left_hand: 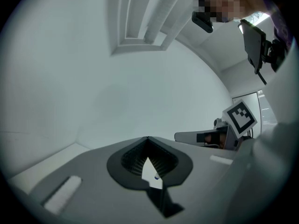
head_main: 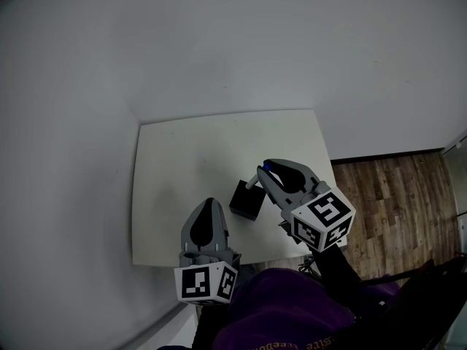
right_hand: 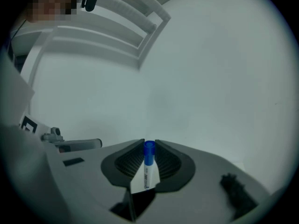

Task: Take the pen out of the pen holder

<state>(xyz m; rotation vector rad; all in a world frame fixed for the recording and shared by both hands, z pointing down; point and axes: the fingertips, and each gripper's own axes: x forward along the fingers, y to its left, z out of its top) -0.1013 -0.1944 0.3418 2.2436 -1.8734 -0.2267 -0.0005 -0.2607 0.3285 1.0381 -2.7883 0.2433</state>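
count: one pen (right_hand: 148, 168), one black pen holder (head_main: 246, 199), one white tabletop (head_main: 190, 152), two hand-held grippers. the right hand-held gripper (right_hand: 149, 143) is clamped on the pen, jaws pressed in on both sides of it. the left hand-held gripper (left_hand: 147, 139) has its jaw tips closed together with nothing gripped; through the slit behind the tips i only see a sliver of white and a tiny blue speck i can't identify.

in the head view the pen holder sits near the tabletop's near edge, between the left hand-held gripper (head_main: 209, 203) and the right hand-held gripper (head_main: 264, 173), both low over the tabletop. the right one's tips are just beside the holder's far right corner; i can't tell whether they touch. purple clothing (head_main: 284, 312) fills the bottom of that view, wooden floor (head_main: 387, 210) lies to the right, and a grey wall stands behind.

the pen's long axis runs along the right jaws: blue cap at the tips, white barrel running back toward the gripper body. from the head view only the blue cap shows, pointing away from me; the jaws hide the barrel.
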